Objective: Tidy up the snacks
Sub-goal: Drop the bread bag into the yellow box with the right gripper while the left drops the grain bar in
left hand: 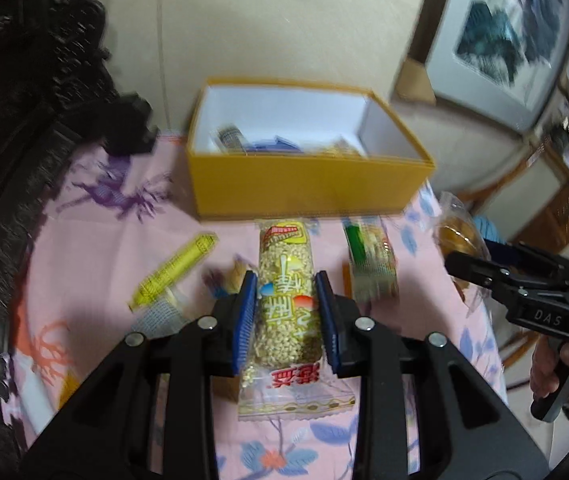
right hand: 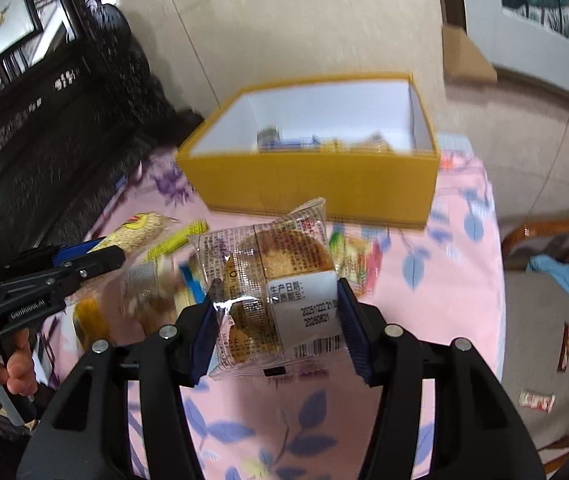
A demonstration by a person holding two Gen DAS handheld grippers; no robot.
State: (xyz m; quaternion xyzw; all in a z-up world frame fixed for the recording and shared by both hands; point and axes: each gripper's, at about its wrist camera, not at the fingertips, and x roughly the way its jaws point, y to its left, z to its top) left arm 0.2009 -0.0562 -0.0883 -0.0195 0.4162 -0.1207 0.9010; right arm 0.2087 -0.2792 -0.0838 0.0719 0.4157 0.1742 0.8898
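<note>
My left gripper is shut on a long clear-wrapped puffed-grain bar, held above the pink cloth and pointing at the yellow box. My right gripper is shut on a clear packet holding a round brown pastry, also raised in front of the yellow box. The box is open, white inside, with a few snacks at its bottom. In the left wrist view the right gripper shows at the right with the pastry packet. In the right wrist view the left gripper shows at the left with the grain bar.
On the pink flowered tablecloth lie a yellow stick packet, a green-and-grain bar and several other small snacks. Dark carved furniture stands to the left. A wooden chair and fallen wrappers are on the floor at right.
</note>
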